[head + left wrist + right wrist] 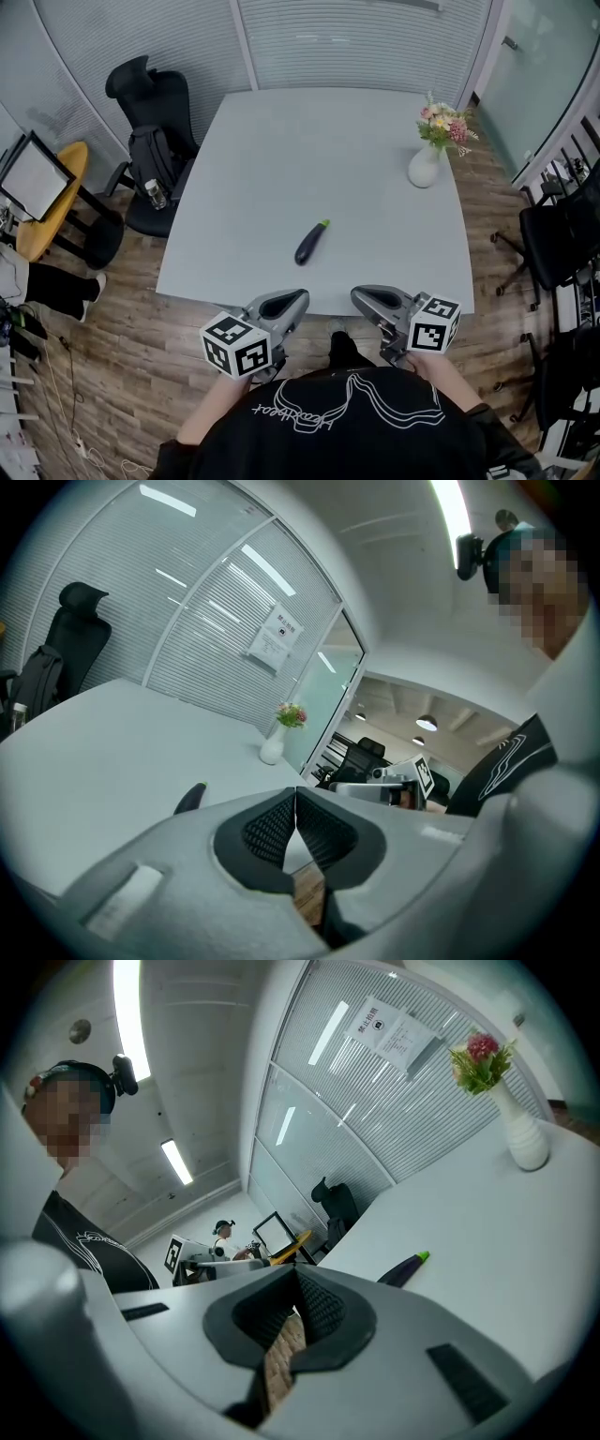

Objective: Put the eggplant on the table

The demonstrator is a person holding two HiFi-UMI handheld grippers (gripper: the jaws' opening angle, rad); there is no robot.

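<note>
A dark purple eggplant [312,242] with a green stem lies on the pale grey table [281,169], near its front edge and a little left of the middle. It also shows low in the left gripper view as the eggplant [190,799] and in the right gripper view as the eggplant [405,1269]. My left gripper [299,298] and right gripper [357,295] hover side by side just off the table's front edge, short of the eggplant. The left gripper [295,792] is shut with nothing between its pads. The right gripper [296,1271] is likewise shut and empty.
A white vase with flowers [427,164] stands at the table's far right. A black office chair [150,103] with a backpack stands left of the table, beside a yellow round table [52,197]. More dark chairs [553,244] stand to the right. The floor is wood.
</note>
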